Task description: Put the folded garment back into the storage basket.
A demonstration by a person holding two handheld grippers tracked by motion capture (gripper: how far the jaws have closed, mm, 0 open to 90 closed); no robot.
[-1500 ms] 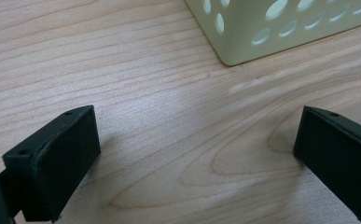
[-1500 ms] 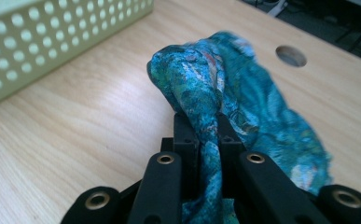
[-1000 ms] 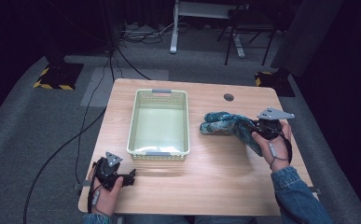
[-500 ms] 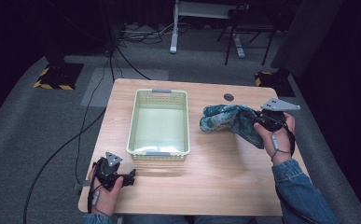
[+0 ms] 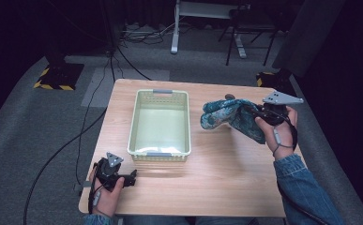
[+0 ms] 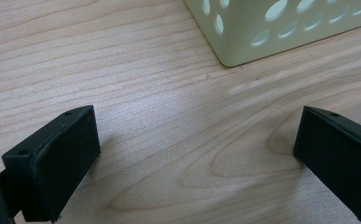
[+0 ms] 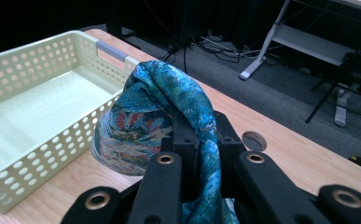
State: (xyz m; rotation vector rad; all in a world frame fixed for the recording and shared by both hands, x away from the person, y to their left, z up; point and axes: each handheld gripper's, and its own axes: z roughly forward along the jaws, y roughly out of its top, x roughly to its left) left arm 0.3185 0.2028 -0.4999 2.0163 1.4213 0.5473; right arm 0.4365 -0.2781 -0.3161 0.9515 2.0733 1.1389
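The wooden table [image 5: 216,183] carries everything here, its near half bare. On its left-centre stands the pale yellow-green perforated basket [image 5: 160,124], empty, long side running away from the person, grey handles at both ends; it looks set there to receive what the right hand is carrying. The blue patterned cloth [image 5: 228,117] hangs bunched to the right of the basket, lifted off the tabletop and casting a shadow beneath, apart from the basket's wall. In the right gripper view the cloth [image 7: 164,116] drapes over and between the jaws with the basket [image 7: 38,116] just beyond it. The right gripper [image 5: 259,114] has its jaws clamped tight on a fold of this cloth, pinching it high so the bulk dangles free, which should let it clear the rim. The left gripper [image 5: 131,178] rests low at the table's near left corner, jaws spread wide with nothing between them, parked out of the way. A small dark round disc [image 7: 254,139] sits in the tabletop behind the cloth.
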